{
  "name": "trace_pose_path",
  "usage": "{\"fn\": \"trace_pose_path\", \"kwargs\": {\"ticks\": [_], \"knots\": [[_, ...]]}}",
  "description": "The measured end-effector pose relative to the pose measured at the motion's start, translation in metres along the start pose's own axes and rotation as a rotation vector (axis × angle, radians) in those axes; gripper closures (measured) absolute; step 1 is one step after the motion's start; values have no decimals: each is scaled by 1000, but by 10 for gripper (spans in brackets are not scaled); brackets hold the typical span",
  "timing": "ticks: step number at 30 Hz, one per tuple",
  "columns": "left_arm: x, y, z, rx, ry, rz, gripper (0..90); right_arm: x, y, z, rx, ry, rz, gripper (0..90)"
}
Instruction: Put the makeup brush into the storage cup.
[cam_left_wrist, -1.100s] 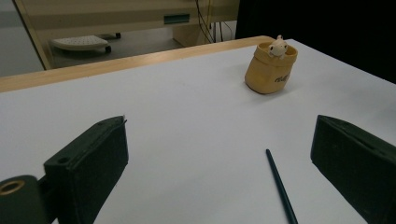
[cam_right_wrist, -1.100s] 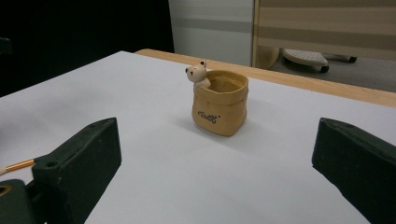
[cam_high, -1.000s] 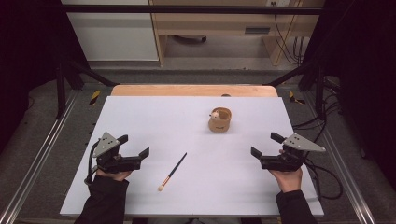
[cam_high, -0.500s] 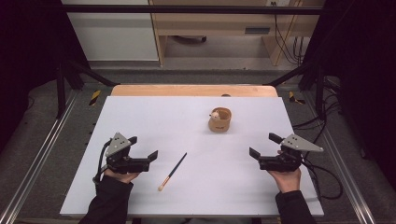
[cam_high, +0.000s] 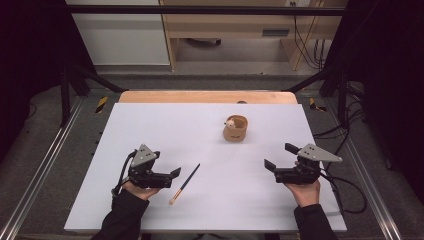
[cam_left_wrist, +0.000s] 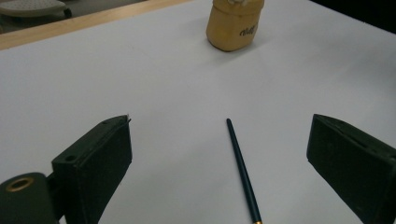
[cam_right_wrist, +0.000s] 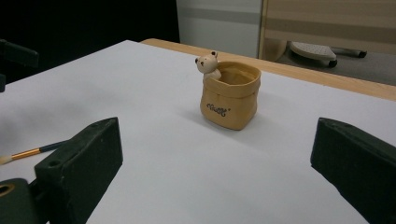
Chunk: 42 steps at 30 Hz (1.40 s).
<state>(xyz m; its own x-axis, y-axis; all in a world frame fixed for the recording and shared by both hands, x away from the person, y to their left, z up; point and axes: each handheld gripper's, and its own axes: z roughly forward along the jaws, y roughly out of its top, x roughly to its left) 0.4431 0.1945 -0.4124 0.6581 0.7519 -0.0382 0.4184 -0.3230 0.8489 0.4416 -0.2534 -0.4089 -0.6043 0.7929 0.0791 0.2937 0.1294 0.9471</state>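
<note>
A dark-handled paintbrush (cam_high: 185, 183) lies on the white table (cam_high: 165, 130), bristle end toward the front edge. My left gripper (cam_high: 167, 164) is open just left of it, jaws pointing right. In the left gripper view the brush (cam_left_wrist: 243, 170) lies on the table between the spread jaws of the left gripper (cam_left_wrist: 219, 135), untouched. A tan bag-shaped pot (cam_high: 235, 129) with a small bear at its rim stands upright at centre right. My right gripper (cam_high: 279, 156) is open and holds nothing, well in front of the pot (cam_right_wrist: 230, 95), with the brush tip (cam_right_wrist: 32, 151) at its far left.
A wooden strip (cam_high: 207, 96) runs along the table's far edge. Metal rails (cam_high: 45, 165) flank the table, and cables (cam_high: 345, 190) trail off the right side. The pot (cam_left_wrist: 232, 28) stands far beyond the left jaws.
My left gripper has slid right, toward the paintbrush, so the brush now lies between its jaws. The right gripper has barely shifted.
</note>
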Motion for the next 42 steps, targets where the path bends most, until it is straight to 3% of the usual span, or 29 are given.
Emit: {"fn": "trace_pose_path", "kwargs": {"ticks": [4, 8, 13, 15, 18, 23, 26, 36, 42], "knots": [[-6, -3, 11, 56, -15, 13, 78, 1, 0, 0, 10, 2, -1, 28], [-9, -5, 16, 76, -30, 25, 122, 1, -1, 1, 17, 4, -2, 28], [-15, -12, 28, 161, -31, 40, 159, 1, -1, 1, 22, 1, -5, 28], [-15, -14, 30, 170, -32, 40, 167, 1, -1, 1, 23, 2, -6, 28], [-15, -19, 35, 199, -41, 35, 222, 2, -1, 2, 25, 1, -5, 28], [-18, -21, 41, 240, -48, 62, 282, 2, -2, 2, 32, -3, -11, 29], [-20, -24, 44, 259, -61, 57, 359, 2, -2, 2, 33, -3, -10, 29], [-26, -30, 54, 348, -85, 96, 549, 2, -2, 2, 41, -2, -10, 30], [-27, -30, 54, 359, -86, 94, 625, 1, -2, 3, 46, -4, -12, 30]]}}
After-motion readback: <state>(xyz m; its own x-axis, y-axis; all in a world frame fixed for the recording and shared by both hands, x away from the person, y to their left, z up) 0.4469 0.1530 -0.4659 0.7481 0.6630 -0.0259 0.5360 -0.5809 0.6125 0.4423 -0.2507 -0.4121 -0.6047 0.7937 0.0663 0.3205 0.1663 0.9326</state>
